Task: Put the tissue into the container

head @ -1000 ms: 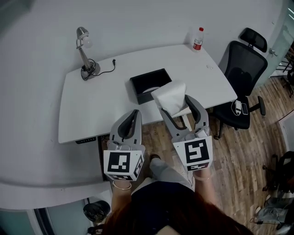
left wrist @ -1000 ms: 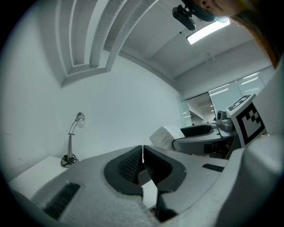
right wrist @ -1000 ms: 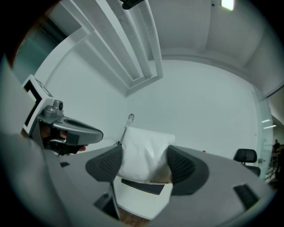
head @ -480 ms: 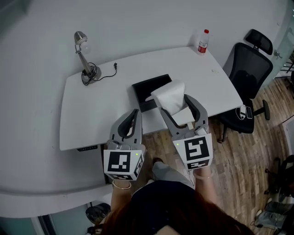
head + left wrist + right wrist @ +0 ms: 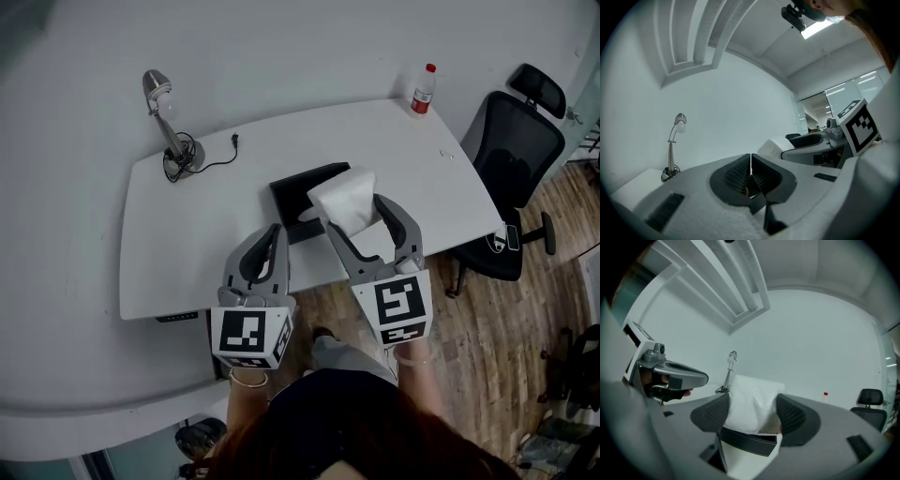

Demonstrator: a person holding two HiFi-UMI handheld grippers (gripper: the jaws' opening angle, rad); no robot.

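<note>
A white tissue pack sticks up between the fingers of my right gripper, which is shut on it; in the right gripper view the tissue pack fills the gap between the dark pads. It hangs over the front part of the white table, just right of the black open container, whose right part it hides. My left gripper is held near the table's front edge, shut with nothing in it; the left gripper shows its pads pressed together.
A desk lamp with a coiled cable stands at the table's back left. A red-capped bottle stands at the back right corner. A black office chair is right of the table. Wooden floor lies below.
Both grippers have stayed almost still in the view while the table slid slightly right and down; the tissue pack now sits a little closer over the container's right edge.
</note>
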